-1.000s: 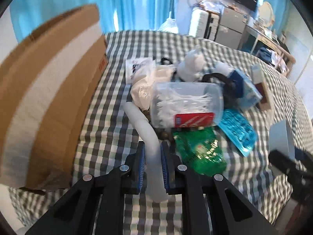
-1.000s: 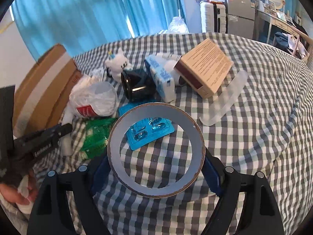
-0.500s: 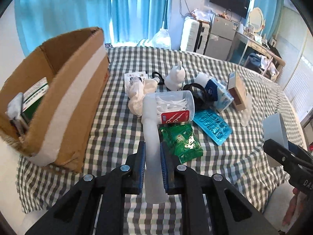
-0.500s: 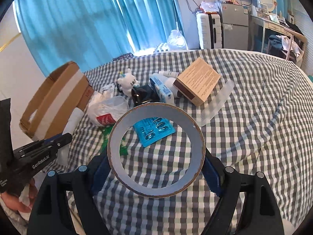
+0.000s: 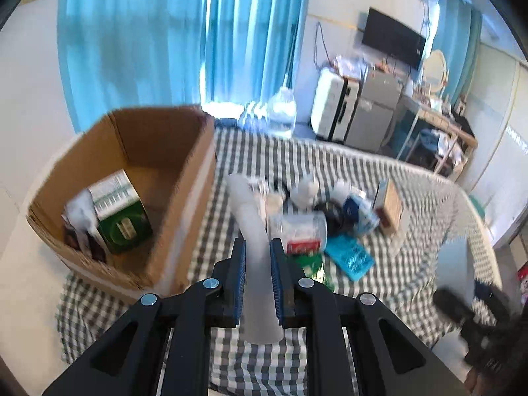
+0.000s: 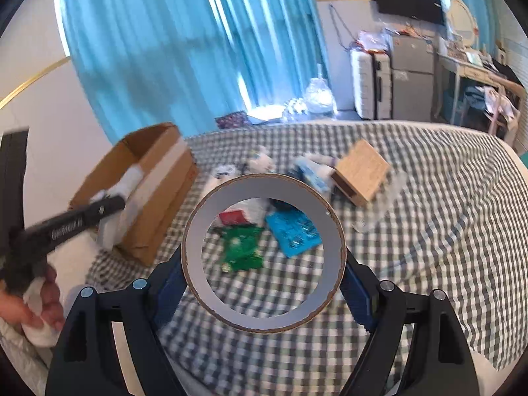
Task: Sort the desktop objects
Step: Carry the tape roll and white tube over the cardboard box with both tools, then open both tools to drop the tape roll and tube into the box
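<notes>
My left gripper (image 5: 258, 265) is shut on a long translucent white strip (image 5: 250, 227), held well above the checked tablecloth (image 5: 412, 264). The strip's far end rises past the pads toward the open cardboard box (image 5: 178, 198) at the left. My right gripper (image 6: 263, 275) is shut on a wide tape roll (image 6: 198, 231), held upright so the cloth shows through its hole. In the right wrist view the left gripper (image 6: 109, 206) hangs beside the cardboard box (image 6: 158, 204), with the strip pale beneath it.
The box holds a green-and-white carton (image 5: 120, 211) and other packs. On the cloth lie a clear tub with a red label (image 5: 298, 229), a green packet (image 6: 242, 247), a blue blister pack (image 6: 293, 234), a tan box (image 6: 361, 171) and a white figurine (image 5: 305, 191).
Both grippers have risen with their loads, so the table looks smaller and farther. The left view has swung toward the box, and its inside now shows.
</notes>
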A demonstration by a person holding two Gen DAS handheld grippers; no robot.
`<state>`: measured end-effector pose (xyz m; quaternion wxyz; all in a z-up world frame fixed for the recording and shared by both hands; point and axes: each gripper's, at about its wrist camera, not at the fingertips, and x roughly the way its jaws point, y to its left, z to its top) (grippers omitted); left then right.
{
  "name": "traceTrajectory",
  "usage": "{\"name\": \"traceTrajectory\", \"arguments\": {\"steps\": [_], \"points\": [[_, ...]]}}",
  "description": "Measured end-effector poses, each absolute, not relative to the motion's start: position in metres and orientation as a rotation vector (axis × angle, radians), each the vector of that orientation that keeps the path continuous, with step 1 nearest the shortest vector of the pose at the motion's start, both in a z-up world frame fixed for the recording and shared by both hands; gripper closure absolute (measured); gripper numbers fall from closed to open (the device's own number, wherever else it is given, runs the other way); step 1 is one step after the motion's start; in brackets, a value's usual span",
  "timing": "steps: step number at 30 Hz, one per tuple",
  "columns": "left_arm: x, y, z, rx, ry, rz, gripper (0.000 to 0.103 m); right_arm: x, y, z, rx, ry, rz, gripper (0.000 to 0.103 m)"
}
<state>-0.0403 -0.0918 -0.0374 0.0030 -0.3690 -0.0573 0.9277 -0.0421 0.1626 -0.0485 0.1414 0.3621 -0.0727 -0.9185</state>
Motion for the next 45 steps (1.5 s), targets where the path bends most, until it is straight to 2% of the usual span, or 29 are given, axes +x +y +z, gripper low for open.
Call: {"name": "traceTrajectory", "arguments": {"steps": [8,15,21,26,33,34,36,38,40,45], "points": [[-0.063,-0.131,0.007,-1.068,-0.199,2.964,0.088,-0.055,0.106,-0.011,0.956,-0.181,-2.528,0.021],[-0.094,-0.188,0.014,-1.112,-0.172,3.035,0.088,-0.092,0.044,0.018,0.878,-0.216,-2.397,0.021],[-0.125,-0.239,-0.009,-1.22,-0.179,3.066,0.088,-0.126,-0.014,0.011,0.904,-0.216,-2.288,0.021],[-0.151,-0.273,-0.038,-1.33,-0.17,3.06,0.088,-0.149,-0.053,-0.021,0.983,-0.225,-2.195,0.021],[-0.158,-0.297,-0.07,-1.438,-0.189,3.033,0.087,-0.183,-0.075,-0.042,1.04,-0.363,-2.112,0.02],[-0.157,-0.299,-0.072,-1.441,-0.191,3.037,0.084,-0.187,-0.077,-0.041,1.042,-0.389,-2.108,0.02],[-0.154,-0.3,-0.076,-1.461,-0.212,3.036,0.076,-0.191,-0.075,-0.039,1.053,-0.44,-2.127,0.011],[-0.149,-0.299,-0.076,-1.464,-0.229,3.05,0.044,-0.188,-0.073,-0.031,1.039,-0.473,-2.132,0.009],[-0.14,-0.298,-0.072,-1.429,-0.245,3.091,0.025,-0.187,-0.069,-0.025,1.016,-0.477,-2.143,0.007],[-0.116,-0.288,-0.055,-1.384,-0.288,3.097,0.019,-0.174,-0.047,-0.007,0.982,-0.488,-2.2,0.007]]}}
